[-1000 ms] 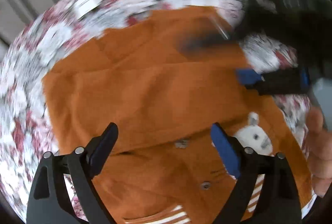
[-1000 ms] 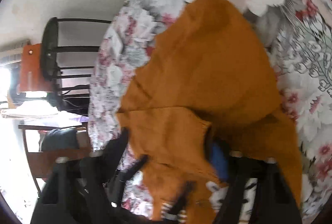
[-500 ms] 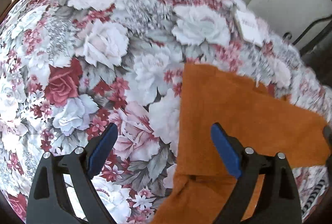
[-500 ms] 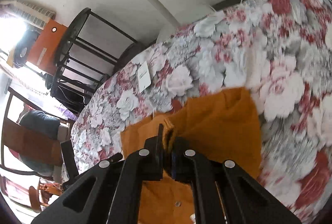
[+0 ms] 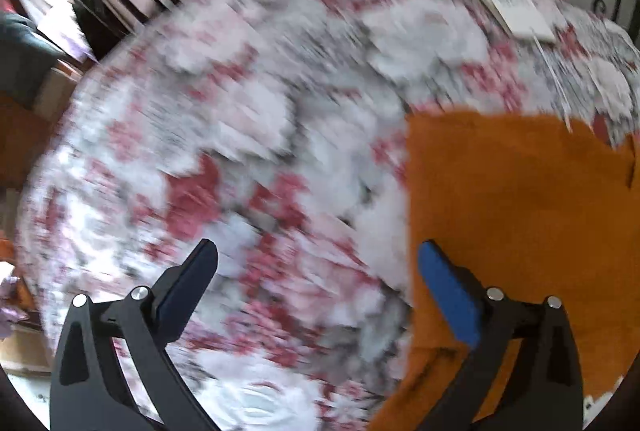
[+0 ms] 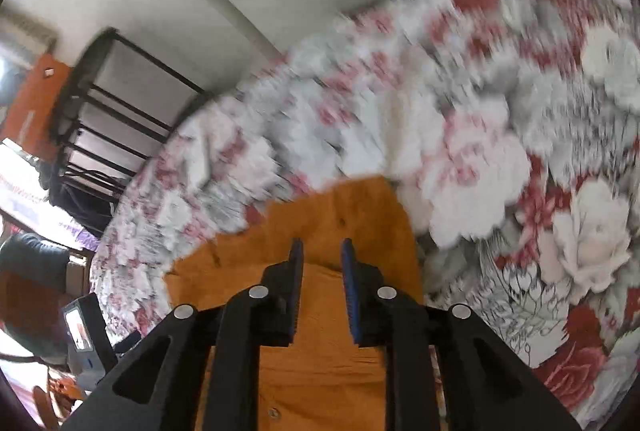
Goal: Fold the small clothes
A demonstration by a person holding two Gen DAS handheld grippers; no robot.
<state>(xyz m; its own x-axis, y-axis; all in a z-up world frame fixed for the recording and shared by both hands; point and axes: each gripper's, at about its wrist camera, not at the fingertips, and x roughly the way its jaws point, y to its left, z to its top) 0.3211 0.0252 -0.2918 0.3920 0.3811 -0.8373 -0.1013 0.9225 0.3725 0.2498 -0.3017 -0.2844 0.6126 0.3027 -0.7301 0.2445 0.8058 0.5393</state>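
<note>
An orange small garment [image 5: 520, 199] lies on the floral bedspread [image 5: 240, 151], at the right of the left wrist view. My left gripper [image 5: 316, 251] is open and empty above the bedspread, with its right finger over the garment's left edge. In the right wrist view the garment [image 6: 344, 211] lies under my right gripper [image 6: 321, 251]. Its jaws stand a small gap apart with nothing between them. Both views are blurred by motion.
A white paper tag [image 5: 516, 11] lies on the bedspread at the far right. A black metal bed frame [image 6: 120, 111] and a wall stand behind. A dark chair [image 6: 28, 263] and a small device [image 6: 82, 327] show at the left.
My right gripper has let go of the orange cloth and its jaws have parted a little. My left gripper has swung left off the garment over the bedspread.
</note>
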